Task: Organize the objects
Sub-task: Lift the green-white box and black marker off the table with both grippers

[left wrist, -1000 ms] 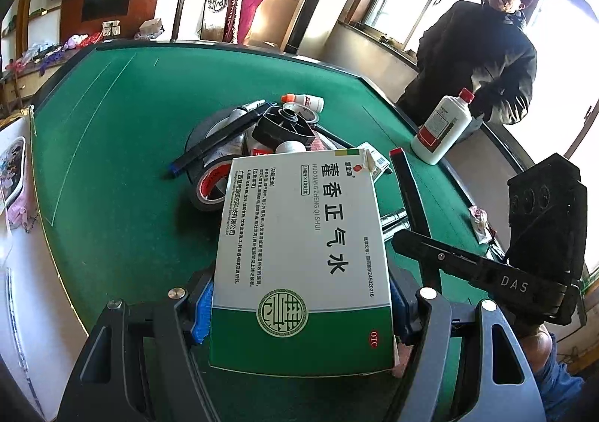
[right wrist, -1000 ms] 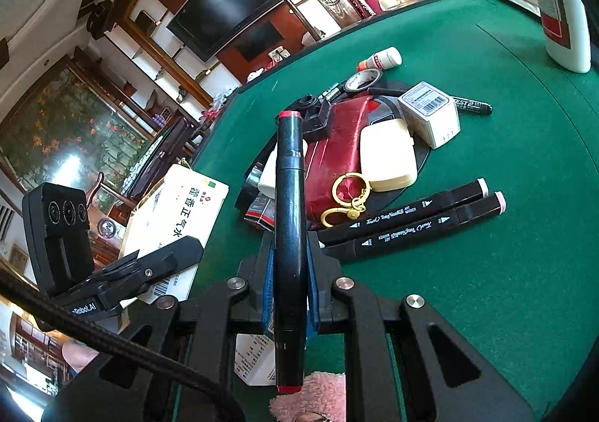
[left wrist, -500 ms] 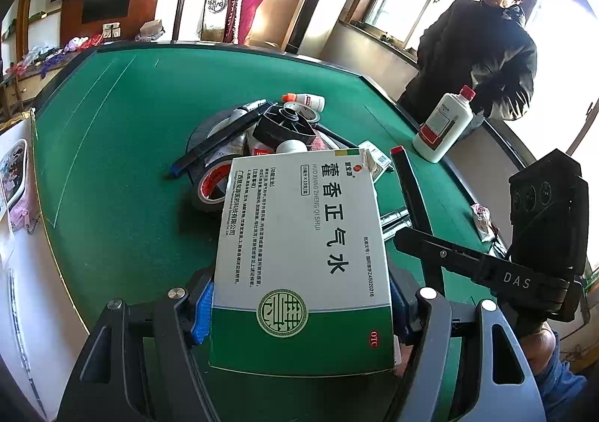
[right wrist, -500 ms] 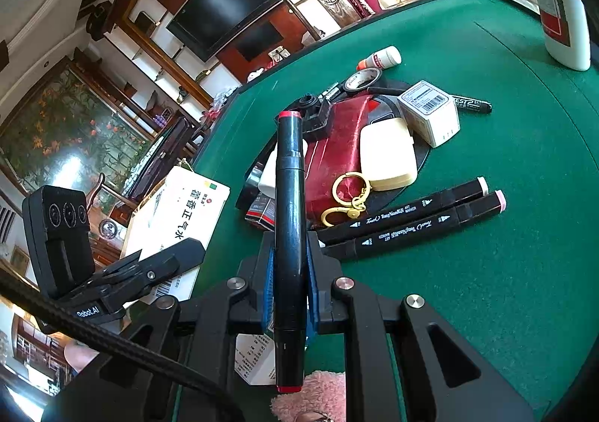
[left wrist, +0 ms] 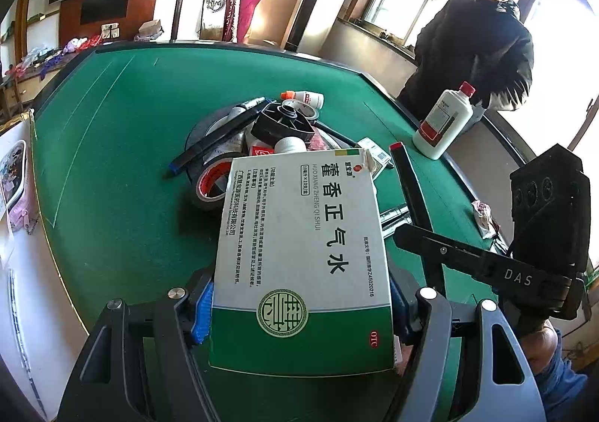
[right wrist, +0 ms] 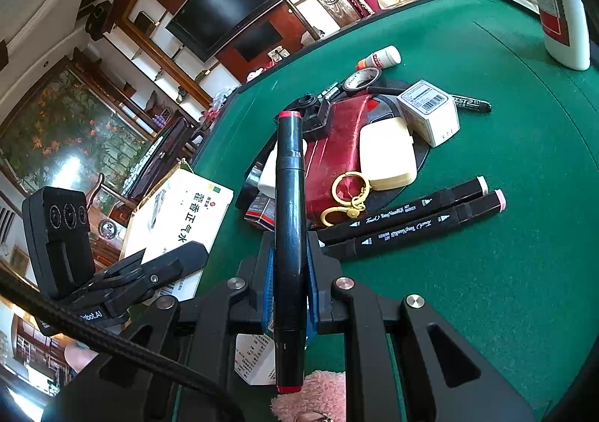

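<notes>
Left-wrist view: my left tool clamps the medicine box by its long edges, above the green worktop, short of the central clutter. I'd keep it level and set it down flat. It is white, green-banded, 1 corner torn.

Right-wrist view: my right tool pinches a black red-capped marker; I'd lay it parallel beside the 2 markers.

Black claw frames, blue pads, silver screws, a braided black cable.

A home living room — wall television, carved wooden chair, green-felt table.
</notes>
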`<action>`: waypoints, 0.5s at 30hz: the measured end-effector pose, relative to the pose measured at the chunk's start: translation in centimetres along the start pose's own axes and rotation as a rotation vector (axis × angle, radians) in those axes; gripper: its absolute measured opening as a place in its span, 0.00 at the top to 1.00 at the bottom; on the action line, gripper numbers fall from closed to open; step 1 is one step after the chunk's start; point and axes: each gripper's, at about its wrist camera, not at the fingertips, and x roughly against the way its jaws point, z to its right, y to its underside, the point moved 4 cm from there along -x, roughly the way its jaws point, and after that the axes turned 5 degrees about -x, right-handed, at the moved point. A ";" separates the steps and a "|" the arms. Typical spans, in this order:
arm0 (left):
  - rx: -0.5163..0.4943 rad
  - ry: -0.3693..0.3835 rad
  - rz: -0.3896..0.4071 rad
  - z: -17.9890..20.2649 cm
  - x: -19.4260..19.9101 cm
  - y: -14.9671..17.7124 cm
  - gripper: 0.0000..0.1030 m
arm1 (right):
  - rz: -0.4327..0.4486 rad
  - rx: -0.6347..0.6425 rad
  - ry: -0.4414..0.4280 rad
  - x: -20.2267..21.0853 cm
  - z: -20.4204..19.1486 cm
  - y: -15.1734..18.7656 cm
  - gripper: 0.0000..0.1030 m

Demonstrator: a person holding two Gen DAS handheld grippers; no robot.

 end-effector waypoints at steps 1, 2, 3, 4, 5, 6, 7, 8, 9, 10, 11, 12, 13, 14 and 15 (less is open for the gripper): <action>-0.002 0.000 0.002 0.0 0.1 0.0 0.36 | 0.002 0.001 0.001 0.0 0.0 0.1 0.88; -0.004 0.000 0.005 0.1 0.1 0.0 0.36 | 0.003 0.002 0.001 -0.1 0.0 0.1 0.88; -0.006 0.002 0.010 0.2 0.3 -0.1 0.36 | 0.003 0.002 0.002 -0.1 -0.1 0.0 0.88; -0.007 0.004 0.012 0.3 0.4 -0.1 0.36 | 0.002 0.001 0.002 -0.2 0.0 0.0 0.88; -0.006 0.004 0.018 0.3 0.5 -0.2 0.36 | 0.003 0.000 0.000 -0.2 0.1 0.0 0.88; -0.005 0.005 0.023 0.3 0.7 -0.2 0.36 | 0.006 -0.003 -0.002 -0.2 0.1 0.0 0.88; -0.006 0.007 0.028 0.4 0.9 -0.3 0.36 | 0.007 -0.005 -0.004 -0.2 0.1 0.1 0.88; -0.005 0.008 0.033 0.4 1.1 -0.4 0.36 | 0.008 -0.006 -0.007 -0.2 0.0 0.0 0.88; -0.003 0.009 0.040 0.3 1.4 -0.4 0.36 | 0.013 -0.006 -0.009 -0.2 0.0 0.0 0.88; -0.002 0.009 0.046 0.3 1.6 -0.5 0.36 | 0.015 -0.004 -0.009 -0.2 -0.1 0.0 0.88; -0.001 0.009 0.055 0.2 1.9 -0.6 0.36 | 0.019 0.001 -0.010 -0.2 -0.3 0.0 0.88; 0.002 0.008 0.062 0.2 2.1 -0.6 0.36 | 0.023 0.003 -0.011 -0.2 -0.4 0.0 0.88; 0.004 0.008 0.070 0.1 2.4 -0.7 0.36 | 0.023 0.006 -0.012 -0.4 -0.7 0.1 0.88; 0.006 0.007 0.077 0.1 2.7 -0.7 0.36 | 0.023 0.010 -0.014 -0.5 -1.0 0.2 0.88; 0.010 0.008 0.086 -0.1 3.0 -0.7 0.36 | 0.021 0.013 -0.016 -0.6 -1.2 0.2 0.88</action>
